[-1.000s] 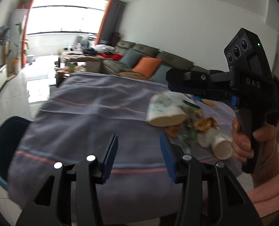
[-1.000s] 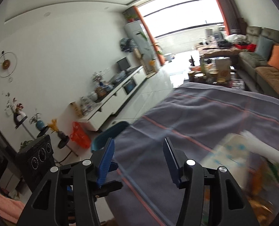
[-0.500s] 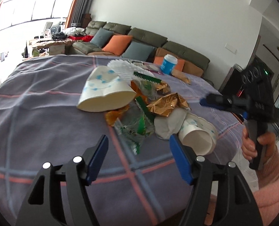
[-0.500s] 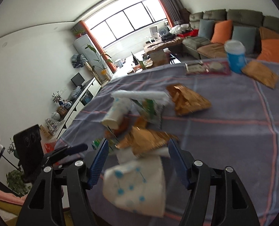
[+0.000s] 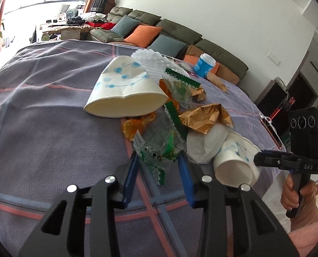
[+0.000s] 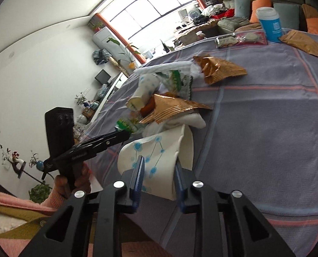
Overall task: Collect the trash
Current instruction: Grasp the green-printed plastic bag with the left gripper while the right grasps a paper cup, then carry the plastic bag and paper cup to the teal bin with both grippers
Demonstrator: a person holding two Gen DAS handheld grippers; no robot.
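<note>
Both grippers are closing on trash at the table's near edge: left gripper around a clear green wrapper, right gripper squeezing a crushed paper cup, probably to lift both together.

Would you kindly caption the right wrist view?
Right gripper closing on a crushed paper cup beside wrappers on the checked cloth.

White walls; bright window; olive sofa with orange cushions

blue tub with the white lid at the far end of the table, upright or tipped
Upright: the blue tub stands on its base on the grey cloth, white lid on top.
</note>
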